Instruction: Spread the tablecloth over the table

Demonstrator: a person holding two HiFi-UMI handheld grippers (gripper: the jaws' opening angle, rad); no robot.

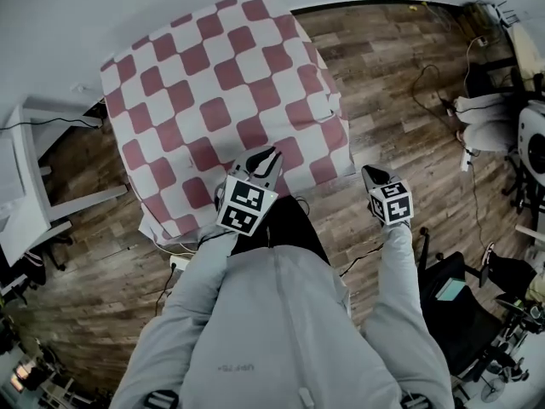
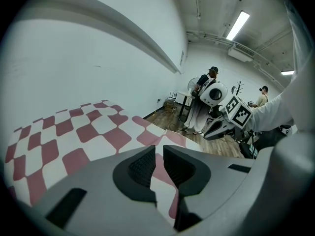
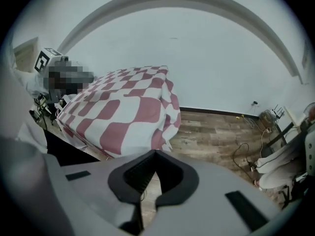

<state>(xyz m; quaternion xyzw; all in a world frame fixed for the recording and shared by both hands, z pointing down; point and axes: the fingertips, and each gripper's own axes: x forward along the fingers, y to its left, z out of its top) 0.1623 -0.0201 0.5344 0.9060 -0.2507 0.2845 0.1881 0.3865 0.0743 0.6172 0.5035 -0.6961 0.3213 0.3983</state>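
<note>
A red-and-white checked tablecloth lies over the table, hanging down its near and right sides. My left gripper sits at the cloth's near edge, shut on a fold of it; in the left gripper view the checked fabric runs between the pads of that gripper. My right gripper hovers over the wooden floor, to the right of the cloth's near right corner, apart from it. In the right gripper view its jaws are shut with nothing between them, and the draped cloth lies ahead to the left.
A white wall runs close behind the table. A white desk stands at the left. Cables trail over the floor at the right, near white equipment. A black chair is at the lower right. Two people stand far off.
</note>
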